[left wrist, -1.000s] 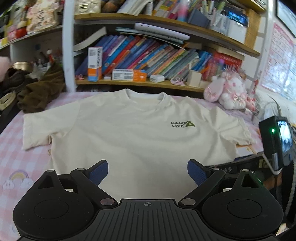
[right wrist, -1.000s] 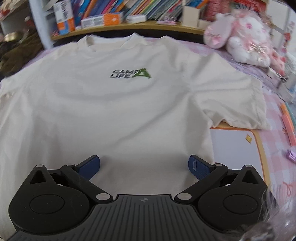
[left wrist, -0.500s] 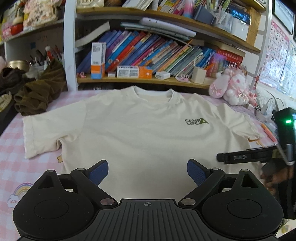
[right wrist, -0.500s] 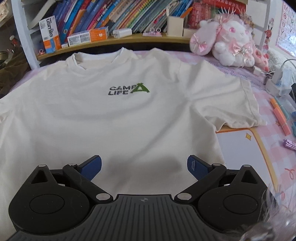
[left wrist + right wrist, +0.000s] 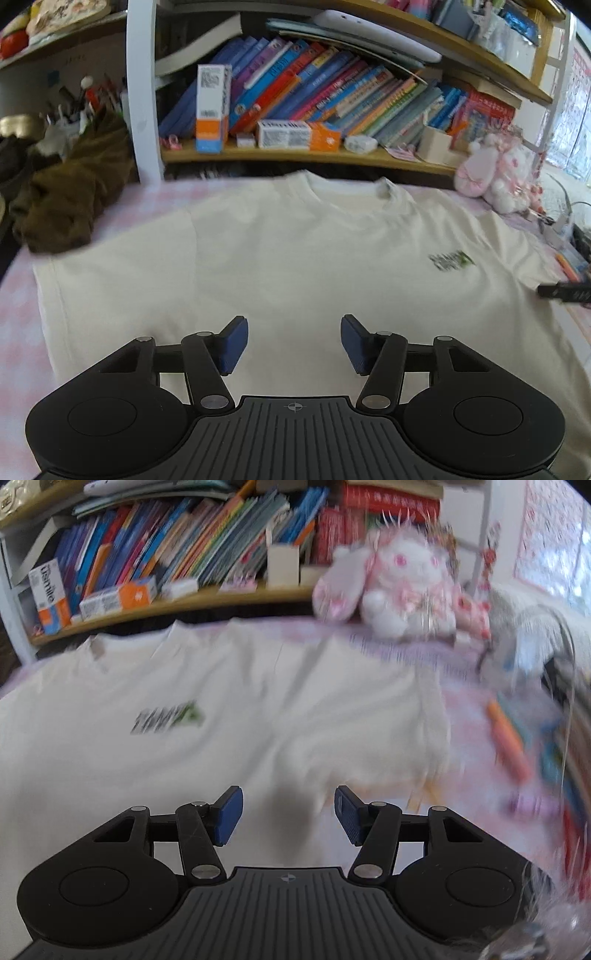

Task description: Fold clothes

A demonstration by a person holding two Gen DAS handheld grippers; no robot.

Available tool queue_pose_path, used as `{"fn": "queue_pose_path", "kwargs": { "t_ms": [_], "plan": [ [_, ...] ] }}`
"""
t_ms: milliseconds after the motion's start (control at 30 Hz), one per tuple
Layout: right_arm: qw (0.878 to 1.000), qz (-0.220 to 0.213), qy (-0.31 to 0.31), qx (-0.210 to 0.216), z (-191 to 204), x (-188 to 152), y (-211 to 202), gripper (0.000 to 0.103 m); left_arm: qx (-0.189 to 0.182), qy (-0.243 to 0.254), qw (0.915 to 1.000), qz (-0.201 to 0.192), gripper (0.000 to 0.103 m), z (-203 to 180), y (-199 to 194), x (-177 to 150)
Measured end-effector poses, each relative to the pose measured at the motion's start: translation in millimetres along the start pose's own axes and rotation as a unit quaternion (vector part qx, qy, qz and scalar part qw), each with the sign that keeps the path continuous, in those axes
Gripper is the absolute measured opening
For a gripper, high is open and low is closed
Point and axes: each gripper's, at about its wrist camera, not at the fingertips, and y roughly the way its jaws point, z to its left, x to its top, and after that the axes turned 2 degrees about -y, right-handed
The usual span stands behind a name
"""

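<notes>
A cream T-shirt (image 5: 295, 258) with a small green and black chest logo (image 5: 450, 260) lies flat, front up, on a pink checked table. My left gripper (image 5: 294, 343) hangs over the shirt's lower left part, its jaws closing, with only flat cloth below the gap and nothing pinched. The blue pads (image 5: 232, 345) stand apart. In the right wrist view the same T-shirt (image 5: 184, 720) fills the left and middle. My right gripper (image 5: 288, 816) hovers over the lower right of the shirt near its right sleeve (image 5: 417, 720), jaws closing, nothing between them.
A bookshelf (image 5: 295, 155) full of books runs along the back. A brown garment (image 5: 70, 195) is piled at the back left. A pink and white plush rabbit (image 5: 391, 587) sits at the back right. Pens (image 5: 509, 738) and small items lie right of the shirt. The other gripper's dark tip (image 5: 565, 291) shows at the right edge.
Both grippers' jaws have narrowed from wide open to about half. The left view has shifted left over the shirt; the right view has swung right toward the sleeve and is blurred.
</notes>
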Motion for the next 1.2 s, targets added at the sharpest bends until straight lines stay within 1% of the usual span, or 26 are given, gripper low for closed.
{"fn": "queue_pose_path", "kwargs": {
  "t_ms": [167,333,433,533,600,667,700,767,800,900,967,1000,1100,1167,1200],
  "plan": [
    [0.997,-0.006,-0.080,0.005,-10.4,57.6,46.7,0.056,0.015,0.035,0.9993,0.004,0.055,26.9,40.4,33.4],
    [0.993,0.018,-0.113,-0.005,-19.6,96.6,99.8,0.056,0.044,0.097,0.9941,0.020,0.056,38.2,87.9,51.7],
    [0.993,0.035,-0.113,-0.018,-27.8,111.9,127.5,0.056,0.061,0.109,0.9919,0.023,0.056,50.7,111.2,66.2],
    [0.993,0.050,-0.104,-0.023,-36.8,117.3,147.2,0.055,0.062,0.110,0.9915,0.031,0.056,59.2,132.6,77.6],
    [0.993,0.061,-0.099,-0.012,-42.1,118.5,155.8,0.054,0.061,0.110,0.9914,0.037,0.056,64.5,146.7,84.9],
    [0.994,0.064,-0.086,0.007,-48.8,120.4,158.9,0.053,0.068,0.121,0.9888,0.055,0.056,69.5,161.8,87.1],
    [0.995,0.070,-0.076,0.018,-52.2,121.4,159.5,0.052,0.072,0.128,0.9871,0.065,0.058,71.9,169.4,87.7],
    [0.995,0.080,-0.050,0.042,-59.7,123.1,160.7,0.042,0.067,0.114,0.9891,0.067,0.063,80.2,172.7,89.3],
    [0.994,0.085,-0.035,0.054,-63.9,123.8,161.4,0.042,0.063,0.104,0.9904,0.066,0.063,84.7,173.2,90.1],
    [0.993,0.089,-0.041,0.060,-64.1,123.5,159.5,0.038,0.042,0.055,0.9950,0.072,0.063,99.4,173.2,90.2],
    [0.993,0.094,-0.045,0.062,-64.6,124.7,159.2,0.034,0.033,0.039,0.9961,0.072,0.064,104.1,172.8,89.6],
    [0.992,0.096,-0.046,0.063,-64.8,125.4,159.1,0.033,0.031,0.037,0.9963,0.071,0.064,104.6,172.5,89.1],
    [0.992,0.099,-0.044,0.059,-66.6,127.4,160.5,0.027,0.030,0.040,0.9965,0.068,0.065,104.5,172.0,87.8],
    [0.993,0.098,-0.040,0.052,-68.1,127.6,161.1,0.018,0.032,0.037,0.9965,0.068,0.063,103.7,172.7,88.6],
    [0.993,0.097,-0.037,0.047,-68.6,127.7,161.4,0.015,0.035,0.033,0.9965,0.069,0.061,102.5,172.8,89.0]
  ]
}}
